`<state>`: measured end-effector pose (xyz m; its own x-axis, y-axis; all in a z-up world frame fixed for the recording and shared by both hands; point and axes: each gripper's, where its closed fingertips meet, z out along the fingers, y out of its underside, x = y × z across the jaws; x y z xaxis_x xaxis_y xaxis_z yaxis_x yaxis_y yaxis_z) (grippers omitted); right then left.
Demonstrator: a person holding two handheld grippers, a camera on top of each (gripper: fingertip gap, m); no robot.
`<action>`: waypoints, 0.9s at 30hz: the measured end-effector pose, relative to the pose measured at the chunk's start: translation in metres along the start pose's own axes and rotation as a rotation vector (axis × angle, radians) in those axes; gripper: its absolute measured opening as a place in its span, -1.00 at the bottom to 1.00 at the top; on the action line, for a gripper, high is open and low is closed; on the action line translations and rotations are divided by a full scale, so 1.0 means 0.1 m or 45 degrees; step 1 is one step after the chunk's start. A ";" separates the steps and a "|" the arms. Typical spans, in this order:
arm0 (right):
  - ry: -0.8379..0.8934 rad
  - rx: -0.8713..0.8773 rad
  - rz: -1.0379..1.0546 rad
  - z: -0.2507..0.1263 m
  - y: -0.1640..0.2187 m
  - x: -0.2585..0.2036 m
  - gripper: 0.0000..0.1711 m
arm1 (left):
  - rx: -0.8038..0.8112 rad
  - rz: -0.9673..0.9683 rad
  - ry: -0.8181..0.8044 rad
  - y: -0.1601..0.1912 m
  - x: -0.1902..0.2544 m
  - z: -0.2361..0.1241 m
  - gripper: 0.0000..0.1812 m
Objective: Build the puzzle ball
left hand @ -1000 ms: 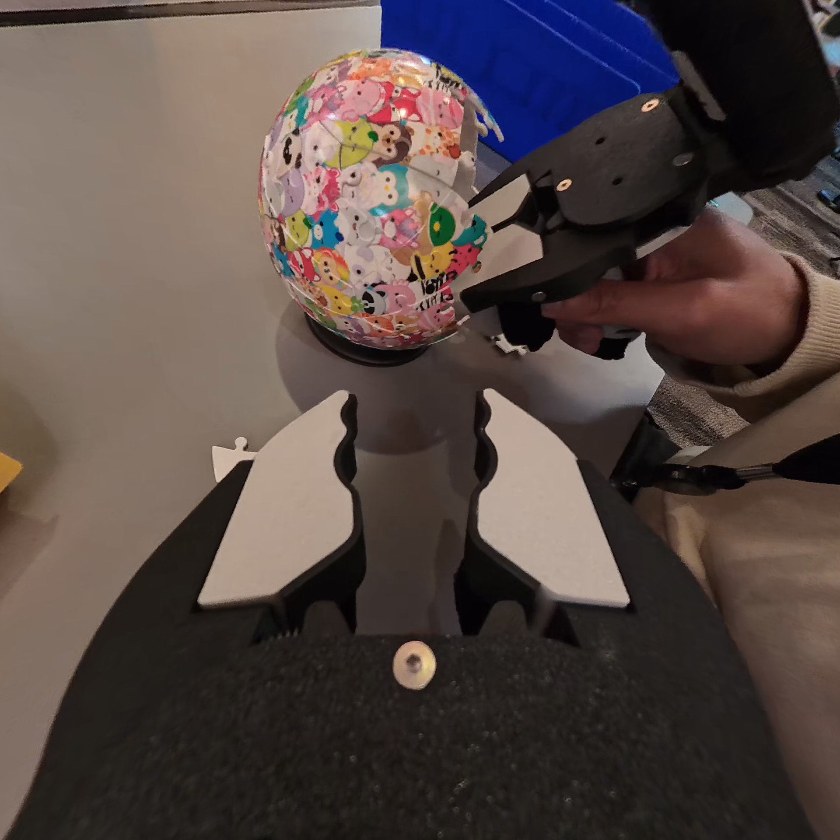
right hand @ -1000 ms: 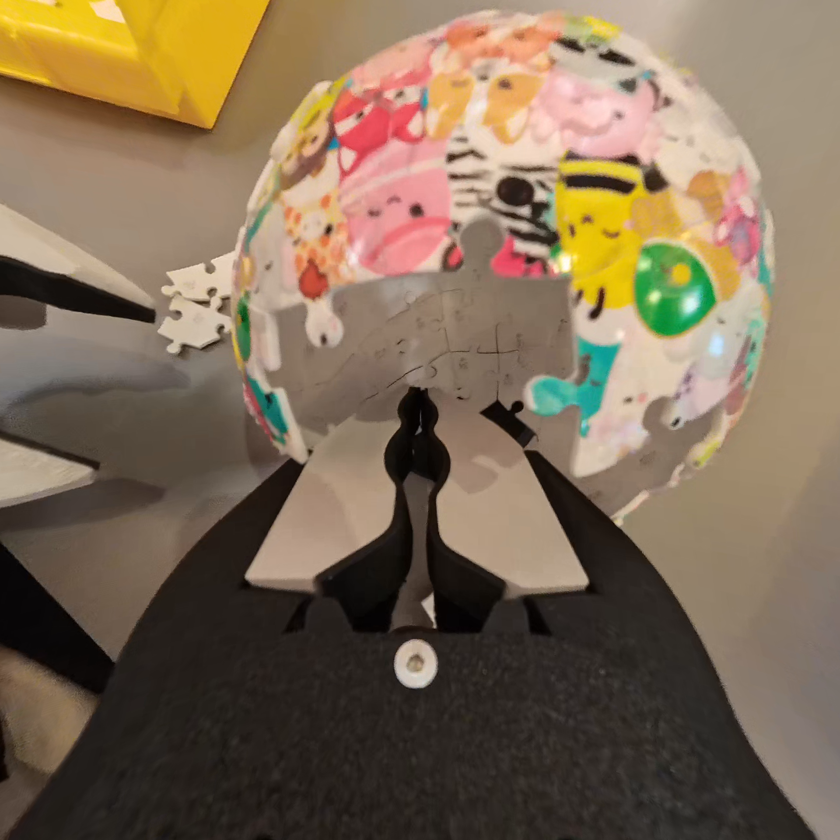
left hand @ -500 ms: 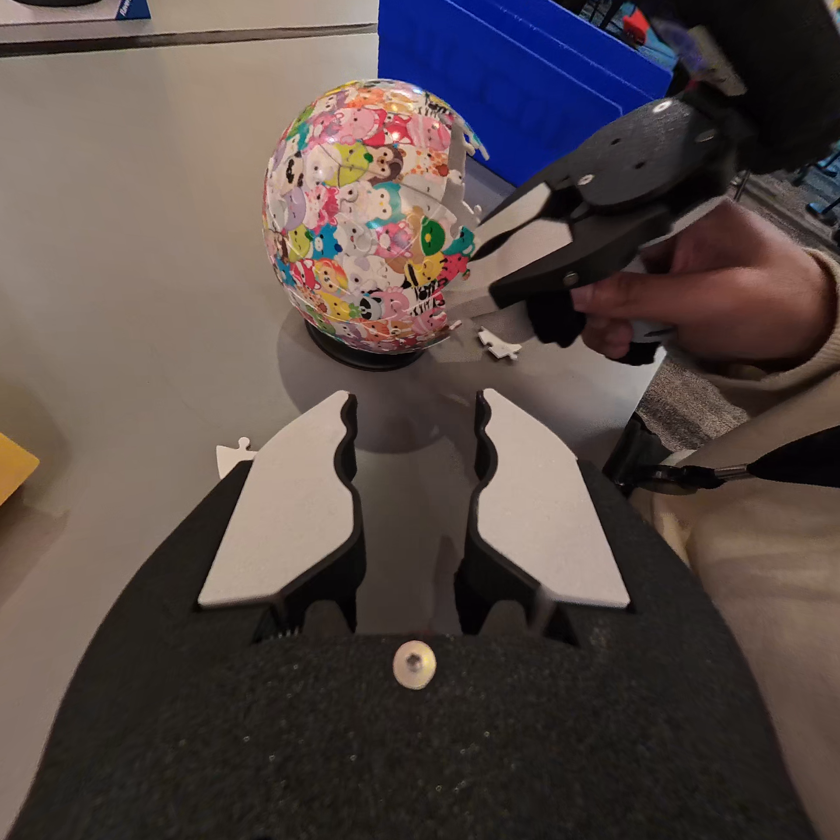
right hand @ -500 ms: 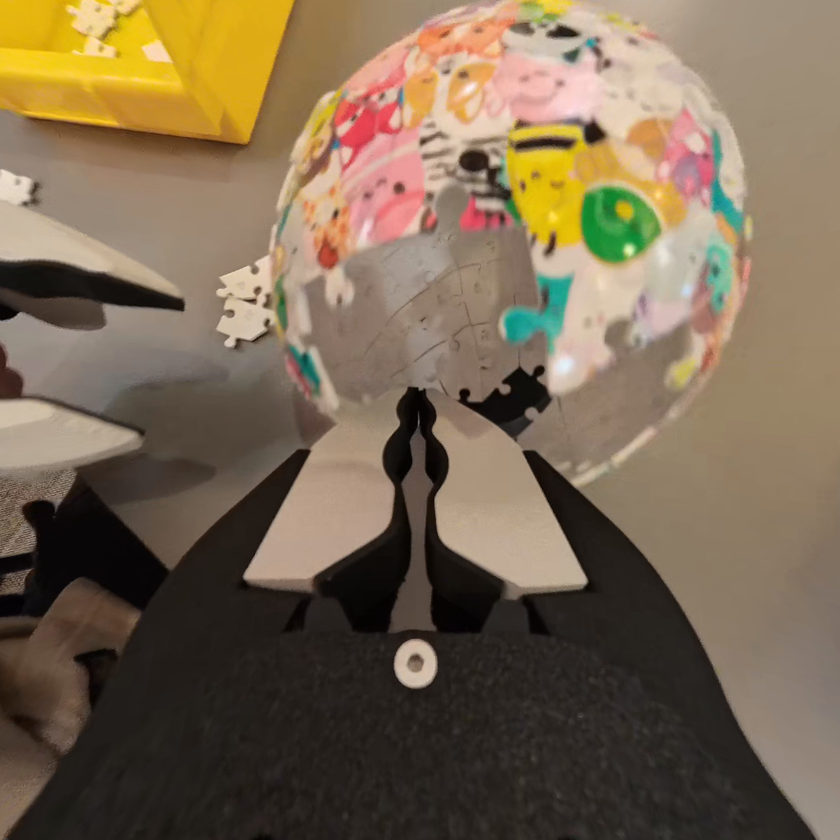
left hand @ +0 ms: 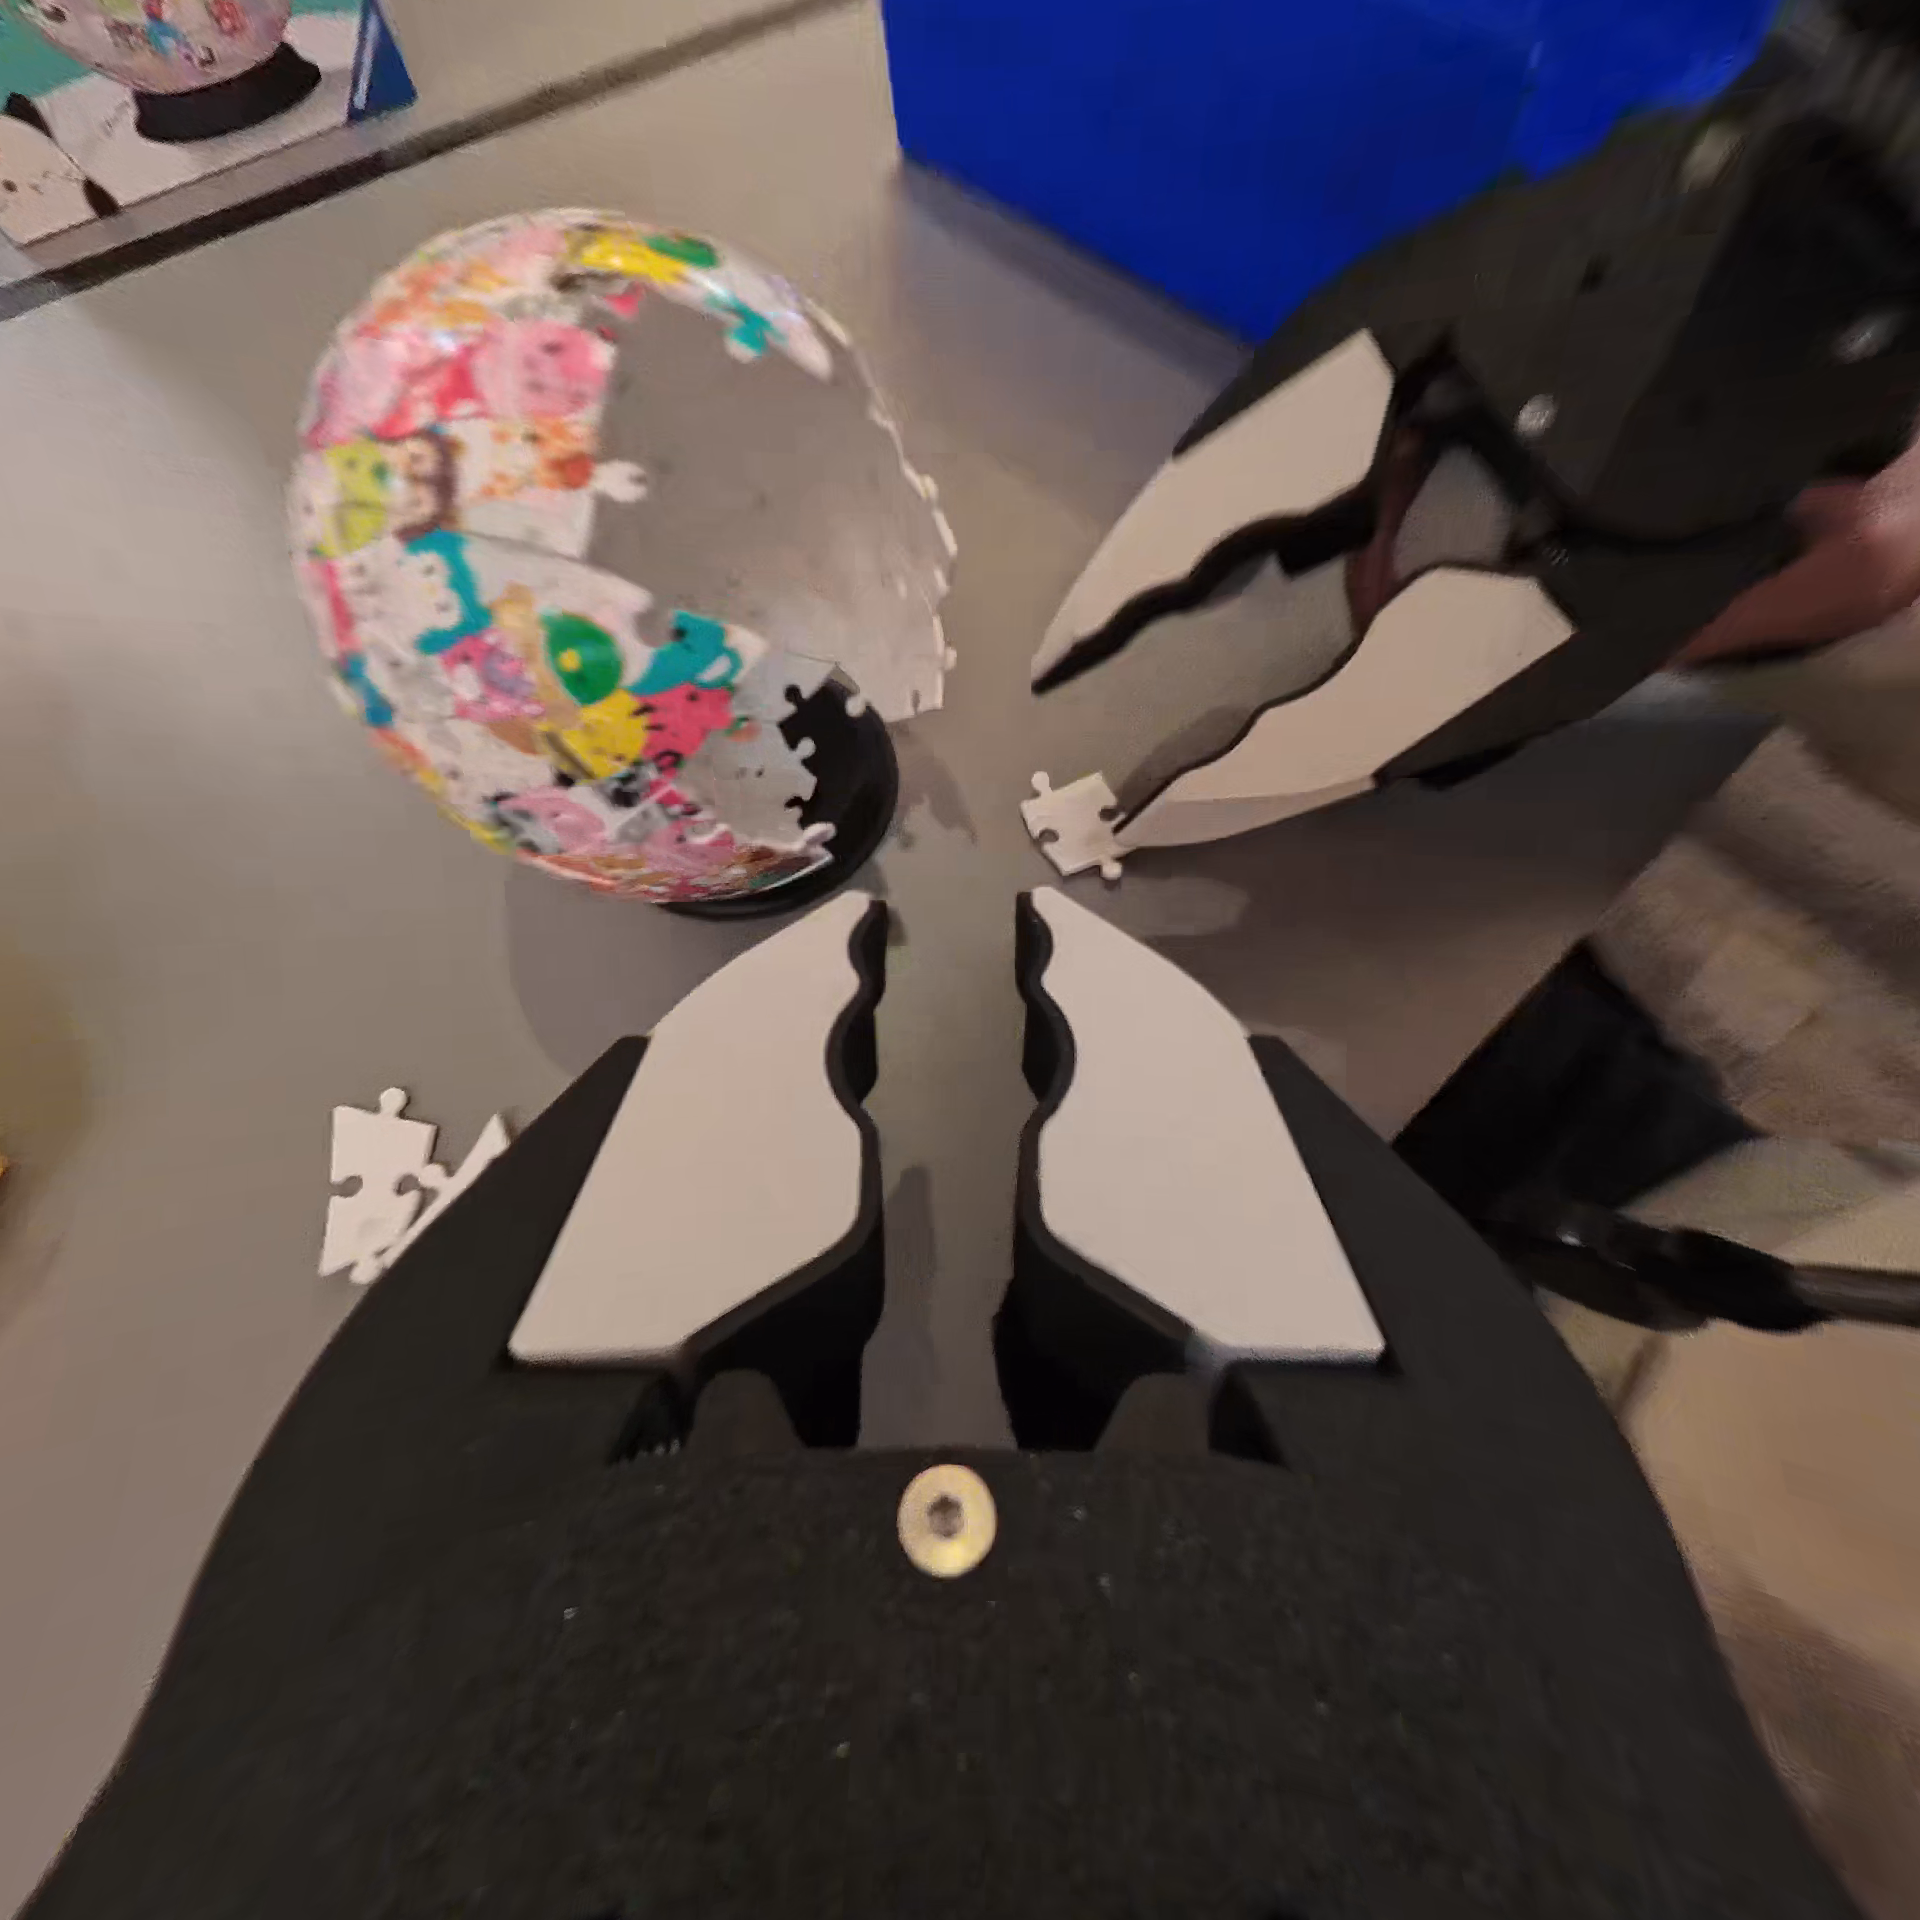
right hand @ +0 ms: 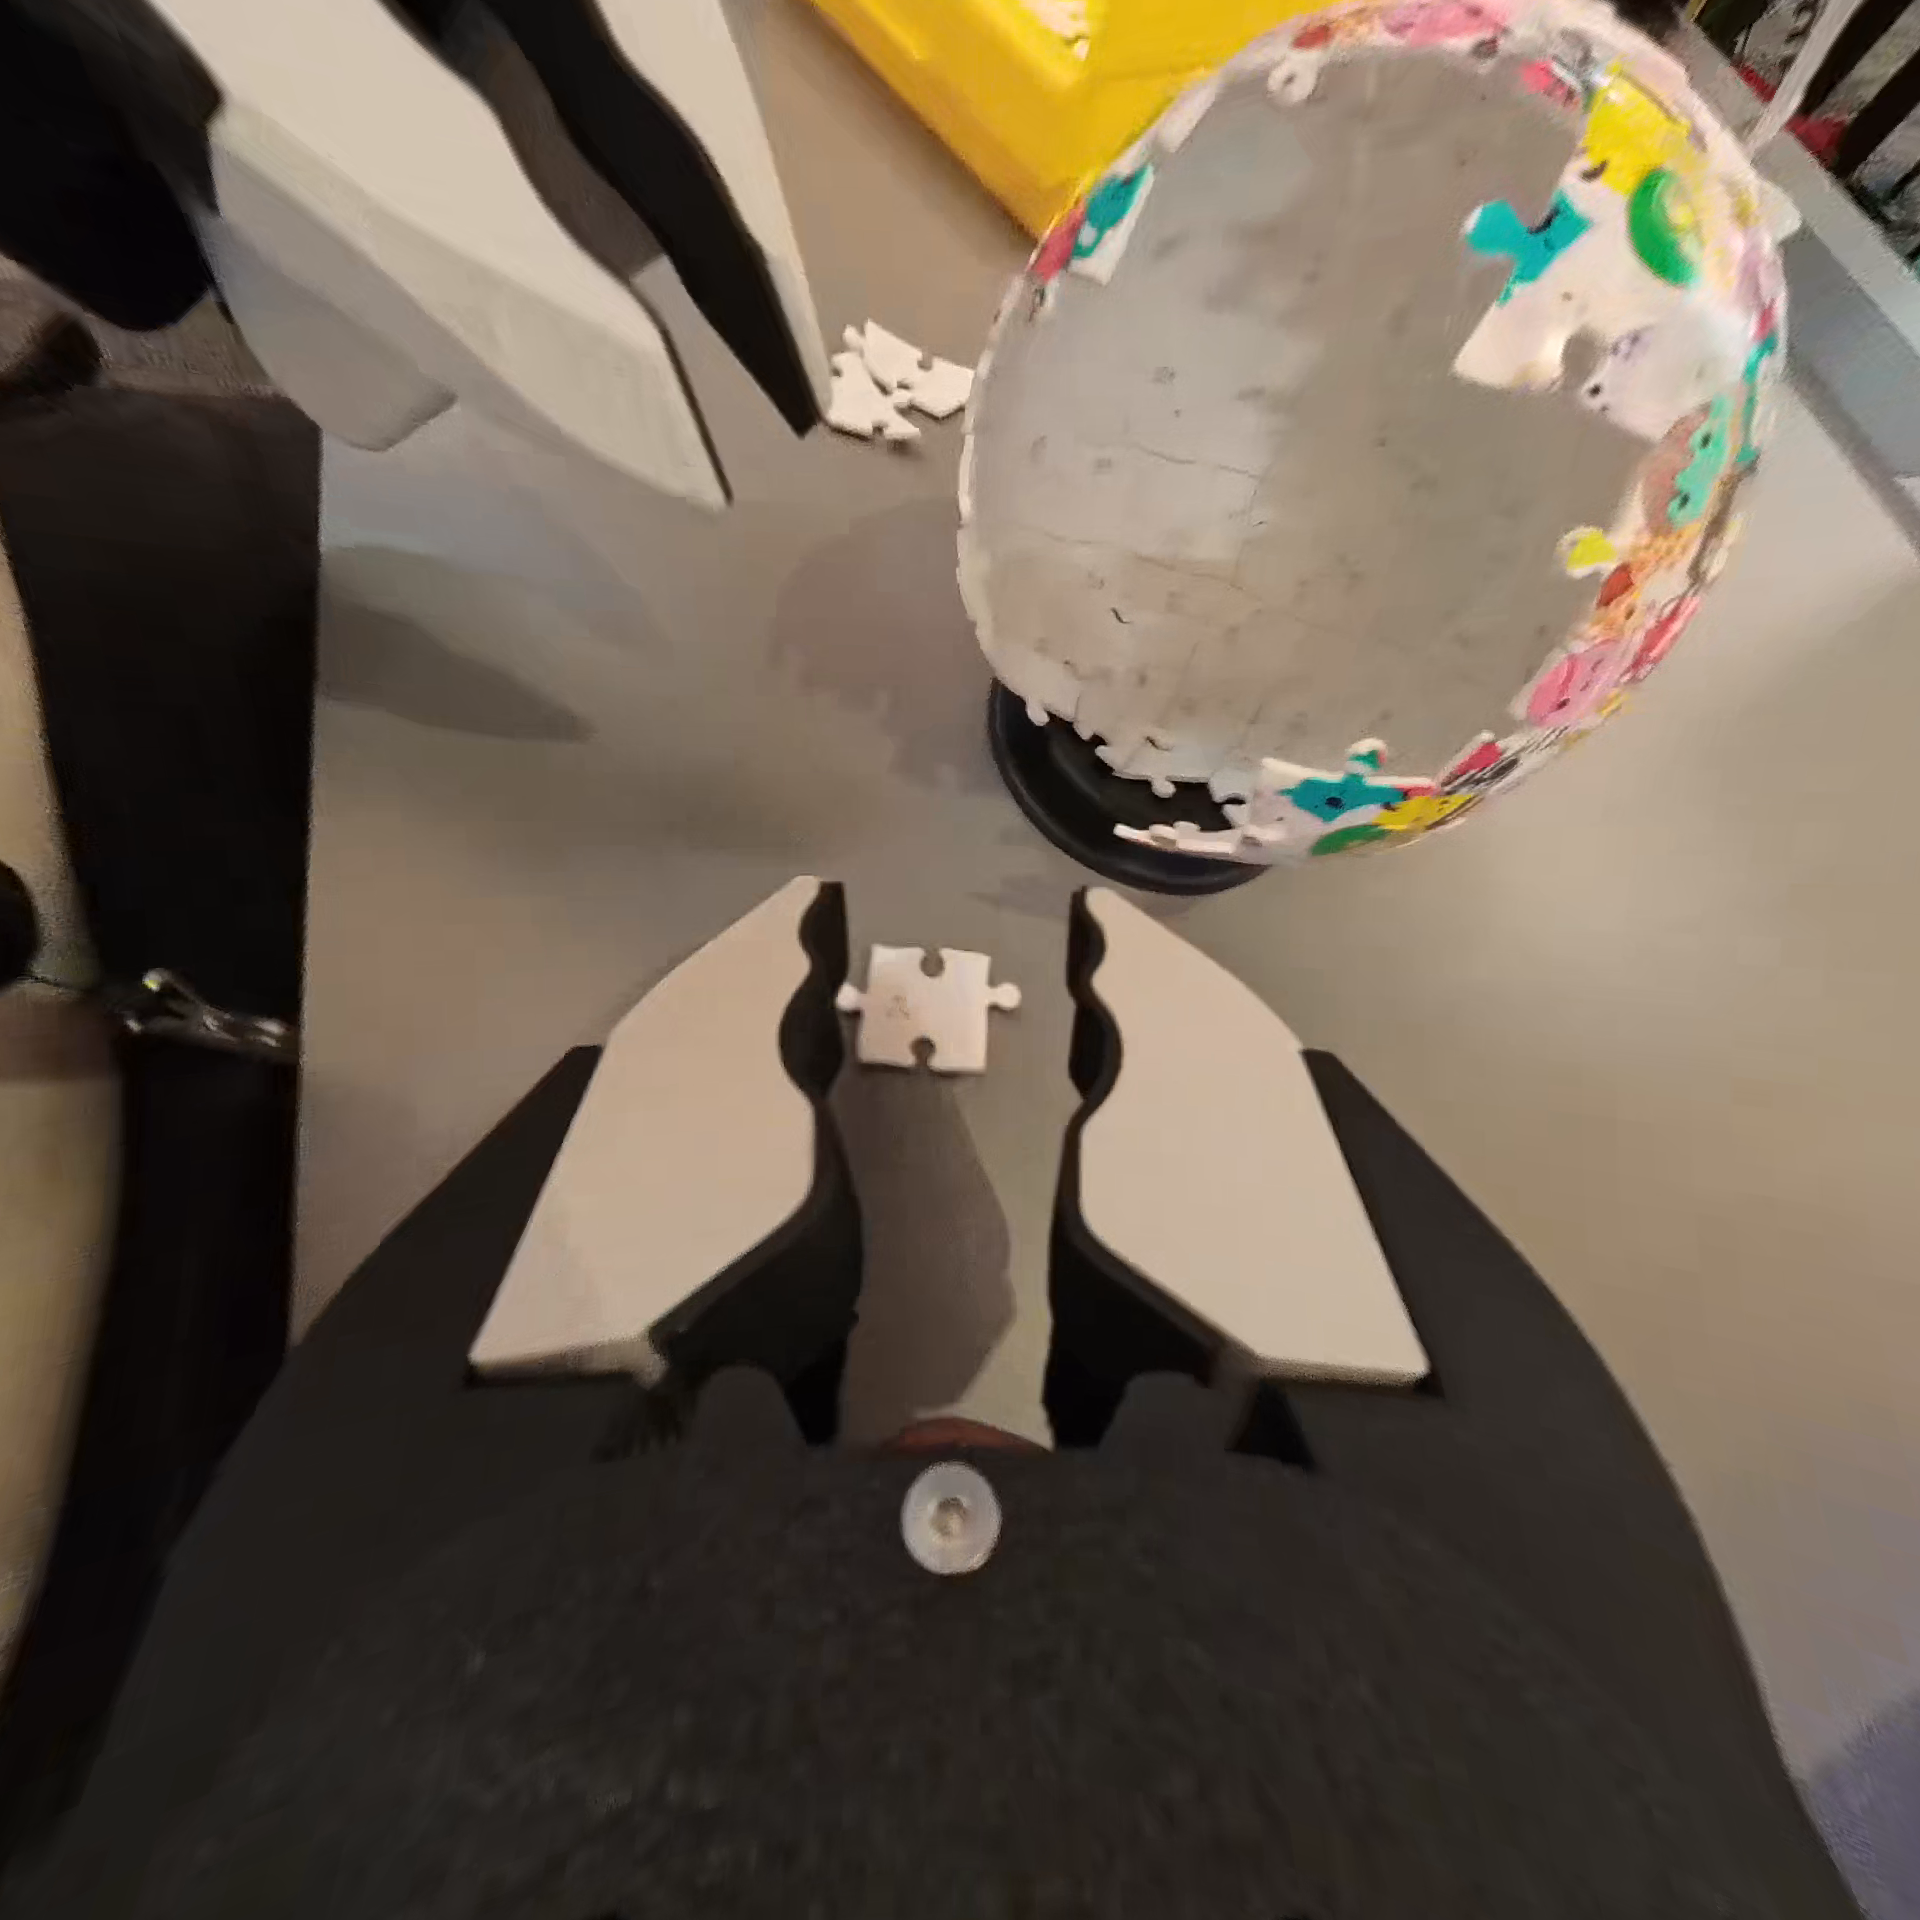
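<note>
- Right gripper (right hand: 951, 935): its white-faced black fingers (right hand: 686, 1122) stand wide apart and angle down at the grey worktop (right hand: 582, 831). A single white jigsaw piece (right hand: 925, 1003) lies face down on the worktop between the two tips, close to the left one; contact cannot be judged.
- In the left wrist view the same right gripper (left hand: 1081, 758) enters from the upper right, its lower tip beside that white piece (left hand: 1075, 826); part of a hand (left hand: 1860, 561) shows behind the black body.
- Left gripper (left hand: 951, 914): fingers (left hand: 727, 1143) moderately parted and empty, low over the worktop, pointing toward the ball's base.
- Partly built puzzle ball (left hand: 582, 551): a hollow shell printed with bright cartoon animals, resting on a black ring stand (left hand: 857, 769), just beyond both grippers. A large jagged opening faces the right gripper, exposing the pale grey inner surface (right hand: 1247, 468).
- Loose white puzzle pieces (left hand: 374, 1184): lying left of the left gripper, on the worktop.
- Surroundings: a blue bin (left hand: 1195, 135) behind the ball, a yellow tray (right hand: 997, 94) beyond the ball in the right wrist view, and a printed puzzle box (left hand: 177, 94) at the far left corner.
</note>
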<state>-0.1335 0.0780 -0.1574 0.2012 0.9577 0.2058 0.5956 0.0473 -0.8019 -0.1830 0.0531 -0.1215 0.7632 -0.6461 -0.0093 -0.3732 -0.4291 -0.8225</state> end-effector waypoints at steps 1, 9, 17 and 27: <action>-0.026 0.001 -0.066 -0.02 0.01 -0.02 -0.51 | -0.053 0.041 -0.009 0.01 0.07 0.06 -0.71; -0.071 -0.016 -0.416 0.22 -0.23 -0.08 -0.33 | -0.315 0.362 -0.160 0.33 -0.09 -0.22 -0.56; 0.059 -0.330 -0.387 0.59 -0.19 -0.03 -0.21 | -0.409 0.362 -0.251 0.62 -0.56 -0.71 -0.53; 0.026 -0.488 -0.285 0.72 -0.17 -0.01 -0.28 | -0.336 0.340 -0.205 0.69 -0.66 -0.59 -0.54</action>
<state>-0.1998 0.0964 -0.1843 0.0474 0.9297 0.3653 0.8707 0.1407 -0.4713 -0.2902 0.0295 -0.1442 0.6863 -0.6585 -0.3089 -0.6760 -0.4208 -0.6049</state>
